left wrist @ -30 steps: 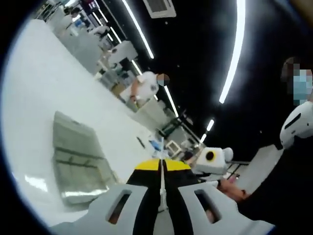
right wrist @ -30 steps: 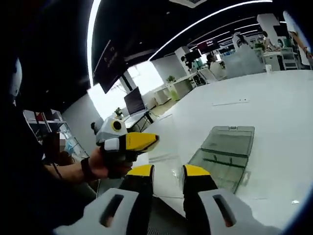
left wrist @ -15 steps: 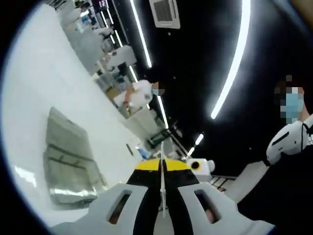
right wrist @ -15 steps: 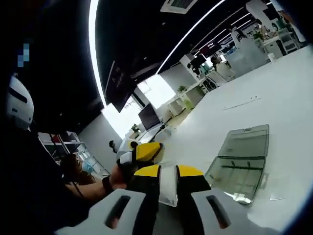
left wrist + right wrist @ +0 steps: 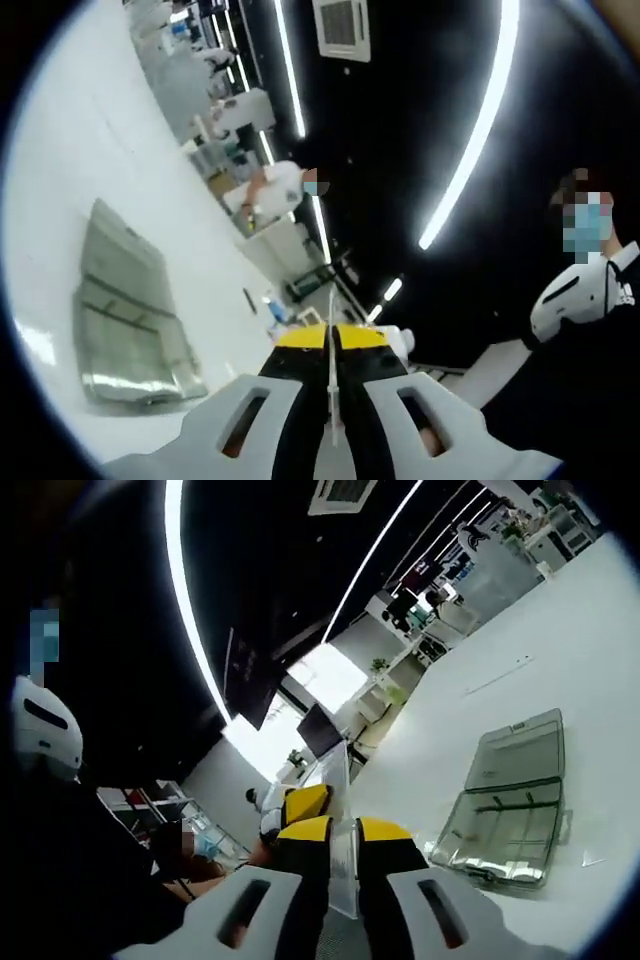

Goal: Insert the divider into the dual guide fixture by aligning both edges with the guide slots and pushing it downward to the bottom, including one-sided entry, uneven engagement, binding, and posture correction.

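Edge-on in the left gripper view, the divider (image 5: pixel 331 395) reads as a thin pale line running straight up between the yellow tips, its long axis along the jaws and its far end poking past them. The left gripper (image 5: pixel 331 338) has its jaws pressed together on that sheet, one on each face.

Seen from the right gripper view, the same divider (image 5: pixel 341 825) shows more of its clear flat face: a transparent plate standing between the two yellow-tipped jaws, its upper corner rising above them and its lower edge dropping between the white jaw bodies. The right gripper (image 5: pixel 343 831) is closed down onto the plate, both jaws touching its faces. Just behind and to the left of those tips sits the left gripper (image 5: pixel 300 805), its yellow nose close against the same sheet, so both claws pinch the divider and carry it in the air.

The dual guide fixture (image 5: pixel 512 806), a clear tray-like piece with cross ribs, lies flat on the white table (image 5: pixel 560 660), well apart from the divider and off to the right of the jaws. In the left gripper view the fixture (image 5: pixel 125 315) lies to the left of the jaws on the table (image 5: pixel 90 130).

No writing on the divider or fixture can be read.
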Demonstrator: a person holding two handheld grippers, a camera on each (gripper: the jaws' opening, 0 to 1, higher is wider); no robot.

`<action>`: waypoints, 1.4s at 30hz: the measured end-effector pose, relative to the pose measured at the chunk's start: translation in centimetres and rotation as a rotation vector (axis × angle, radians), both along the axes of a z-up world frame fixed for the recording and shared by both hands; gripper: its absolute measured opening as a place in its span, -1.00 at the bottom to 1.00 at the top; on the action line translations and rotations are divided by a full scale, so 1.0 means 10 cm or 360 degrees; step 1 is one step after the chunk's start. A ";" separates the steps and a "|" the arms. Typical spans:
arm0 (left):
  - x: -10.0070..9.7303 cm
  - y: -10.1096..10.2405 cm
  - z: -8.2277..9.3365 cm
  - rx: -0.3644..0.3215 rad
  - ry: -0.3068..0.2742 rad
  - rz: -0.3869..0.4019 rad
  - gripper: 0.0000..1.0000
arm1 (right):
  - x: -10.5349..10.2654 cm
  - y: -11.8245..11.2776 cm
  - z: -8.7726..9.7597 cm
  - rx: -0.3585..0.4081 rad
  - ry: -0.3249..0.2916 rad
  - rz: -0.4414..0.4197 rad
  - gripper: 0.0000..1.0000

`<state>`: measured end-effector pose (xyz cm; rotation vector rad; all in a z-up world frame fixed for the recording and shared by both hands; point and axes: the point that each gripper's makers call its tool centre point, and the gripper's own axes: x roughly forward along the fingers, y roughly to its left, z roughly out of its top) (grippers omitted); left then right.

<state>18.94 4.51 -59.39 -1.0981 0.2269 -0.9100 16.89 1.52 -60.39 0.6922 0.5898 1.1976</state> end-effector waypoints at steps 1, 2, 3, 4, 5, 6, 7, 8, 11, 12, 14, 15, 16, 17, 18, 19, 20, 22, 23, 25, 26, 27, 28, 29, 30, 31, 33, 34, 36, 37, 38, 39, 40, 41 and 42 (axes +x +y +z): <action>0.00 0.00 0.01 -0.0011 0.0000 0.0002 -1.00 | 0.01 0.00 0.01 0.0013 0.0007 -0.0003 -0.93; 0.00 0.01 0.01 -0.0025 0.0002 0.0002 -1.00 | 0.01 0.00 0.03 0.0033 0.0022 -0.0004 -0.94; 0.00 0.01 0.02 -0.0067 0.0008 -0.0004 -1.00 | 0.00 0.00 0.05 0.0050 0.0030 -0.0002 -0.94; 0.01 0.02 0.02 -0.0089 0.0013 -0.0002 -1.00 | 0.00 0.00 0.07 0.0076 0.0043 -0.0005 -0.96; 0.02 0.03 0.04 -0.0134 0.0018 0.0002 -1.00 | 0.02 0.00 0.11 0.0119 0.0081 -0.0011 -0.96; 0.02 0.03 0.03 -0.0150 0.0022 0.0004 -1.00 | 0.01 0.01 0.12 0.0125 0.0089 -0.0008 -0.97; 0.03 0.04 0.03 -0.0173 0.0028 0.0010 -1.00 | 0.03 0.01 0.14 0.0137 0.0087 -0.0014 -0.98; 0.03 0.04 0.03 -0.0180 0.0028 0.0013 -1.00 | 0.03 0.01 0.14 0.0136 0.0094 -0.0014 -0.98; 0.02 0.04 0.00 -0.0176 0.0048 0.0012 -1.00 | 0.02 0.02 0.11 0.0104 0.0103 -0.0008 -0.99; 0.02 0.04 -0.01 -0.0169 0.0048 0.0019 -1.00 | 0.02 0.02 0.11 0.0096 0.0100 -0.0013 -0.99; 0.02 0.03 -0.02 -0.0142 0.0043 0.0036 -0.97 | 0.01 0.03 0.12 0.0071 0.0066 -0.0026 -0.99; 0.03 0.03 -0.04 -0.0126 0.0053 0.0042 -0.96 | 0.02 0.03 0.12 0.0059 0.0062 -0.0033 -0.99; 0.03 0.03 -0.04 -0.0116 0.0057 0.0039 -0.96 | 0.03 0.03 0.10 0.0034 0.0054 -0.0039 -0.99; 0.04 0.03 -0.05 -0.0099 0.0058 0.0040 -0.95 | 0.03 0.02 0.10 0.0030 0.0047 -0.0042 -0.99; 0.06 0.03 -0.07 -0.0045 0.0048 0.0059 -0.94 | 0.05 0.01 0.09 0.0032 0.0056 -0.0061 -0.99; 0.06 0.03 -0.08 -0.0016 0.0032 0.0060 -0.92 | 0.06 0.01 0.08 0.0026 0.0061 -0.0068 -1.00; 0.07 0.03 -0.10 0.0023 0.0030 0.0058 -0.91 | 0.06 0.01 0.07 0.0012 0.0057 -0.0076 -1.00; 0.08 0.02 -0.13 0.0103 0.0010 0.0063 -0.88 | 0.07 0.01 0.06 -0.0012 0.0042 -0.0099 -1.00; 0.07 0.00 -0.14 0.0158 -0.0015 0.0055 -0.87 | 0.07 0.00 0.06 -0.0027 0.0034 -0.0106 -1.00; 0.07 -0.02 -0.17 0.0191 0.0000 0.0041 -0.81 | 0.09 -0.01 0.06 -0.0038 0.0030 -0.0132 -1.00; 0.07 -0.01 -0.18 0.0185 0.0000 0.0043 -0.82 | 0.08 0.00 0.05 -0.0052 0.0031 -0.0134 -1.00; 0.05 -0.02 -0.17 0.0170 0.0002 0.0027 -0.87 | 0.08 0.00 0.04 -0.0076 0.0020 -0.0136 -1.00; 0.05 -0.02 -0.17 0.0152 0.0009 0.0022 -0.87 | 0.07 0.01 0.03 -0.0086 0.0017 -0.0135 -0.99; 0.05 -0.01 -0.18 0.0131 0.0022 0.0021 -0.87 | 0.06 0.02 0.04 -0.0086 0.0017 -0.0133 -0.99; 0.04 0.00 -0.16 0.0106 0.0024 0.0015 -0.89 | 0.05 0.03 0.04 -0.0092 0.0017 -0.0132 -0.99; 0.02 0.02 -0.15 0.0078 0.0026 0.0014 -0.90 | 0.03 0.04 0.03 -0.0096 0.0028 -0.0116 -0.99; 0.00 0.04 -0.11 0.0030 0.0022 0.0005 -0.94 | 0.01 0.05 0.04 -0.0092 0.0037 -0.0110 -0.99; -0.02 0.04 -0.09 -0.0004 0.0024 -0.0005 -0.96 | 0.00 0.06 0.04 -0.0089 0.0045 -0.0102 -0.99; -0.03 0.10 -0.03 -0.0121 0.0032 -0.0038 -0.99 | -0.04 0.09 0.05 -0.0090 0.0050 -0.0079 -0.97; -0.04 0.11 -0.01 -0.0128 0.0012 -0.0040 -1.00 | -0.04 0.09 0.05 -0.0092 0.0052 -0.0074 -0.96; -0.05 0.12 0.05 -0.0144 -0.0026 -0.0046 -1.00 | -0.06 0.10 0.05 -0.0087 0.0054 -0.0060 -0.96; -0.06 0.13 0.07 -0.0152 -0.0025 -0.0060 -1.00 | -0.07 0.11 0.07 -0.0072 0.0053 -0.0047 -0.95; -0.07 0.15 0.10 -0.0160 -0.0045 -0.0070 -1.00 | -0.08 0.13 0.13 -0.0012 0.0053 -0.0026 -0.96; -0.08 0.16 0.13 -0.0181 -0.0056 -0.0086 -1.00 | -0.10 0.14 0.16 0.0019 0.0056 -0.0009 -0.96; -0.09 0.17 0.16 -0.0194 -0.0071 -0.0097 -1.00 | -0.12 0.14 0.20 0.0059 0.0065 0.0014 -0.96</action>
